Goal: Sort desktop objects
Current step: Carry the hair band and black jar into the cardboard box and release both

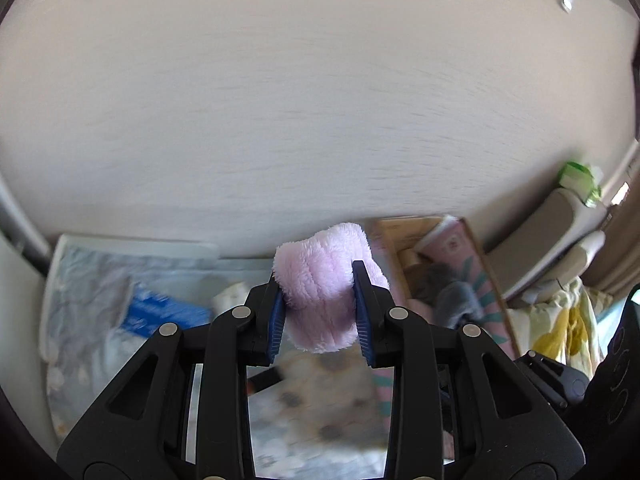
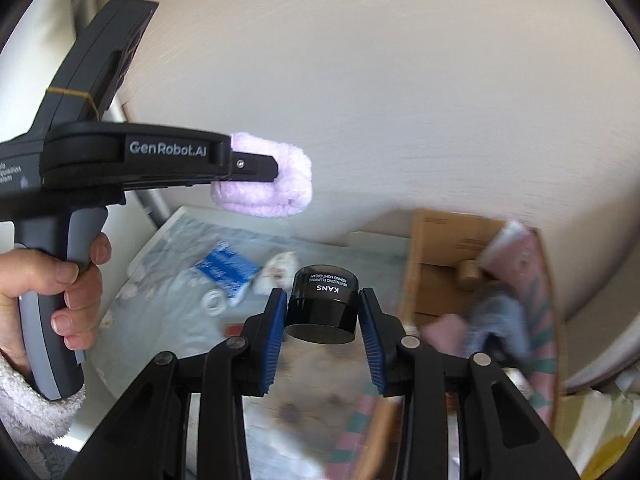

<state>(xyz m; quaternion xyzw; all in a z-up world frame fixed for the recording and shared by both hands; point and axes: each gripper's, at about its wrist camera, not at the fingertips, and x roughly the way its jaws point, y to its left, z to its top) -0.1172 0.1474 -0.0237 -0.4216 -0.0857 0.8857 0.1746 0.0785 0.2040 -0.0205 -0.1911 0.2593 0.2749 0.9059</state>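
The left tool (image 2: pixel 256 166) is clenched on a pink cloth (image 1: pixel 324 300), folded into a soft roll, and holds it in the air above the desk (image 2: pixel 168 320). A hand (image 2: pixel 60 284) grips this tool's handle, with a fluffy white sleeve (image 2: pixel 24 396) at the wrist. The right tool (image 2: pixel 322 320) grasps a black jar (image 2: pixel 322 300) by its sides, also clear of the desk.

I judge the sorting is in the middle. Two things are lifted but not yet put anywhere. On the desk a blue packet (image 2: pixel 226 266), a small white ring (image 2: pixel 214 302) and a pale crumpled item (image 2: pixel 276 272) are left near the far edge. At the right edge stands a cardboard box (image 2: pixel 444 240), which already holds a grey cloth (image 2: pixel 496 320) and some pink material, so it is probably one place for sorted things.

The desk has a pale patterned cover, blurred here. Behind it is a plain cream wall (image 1: pixel 320 100).
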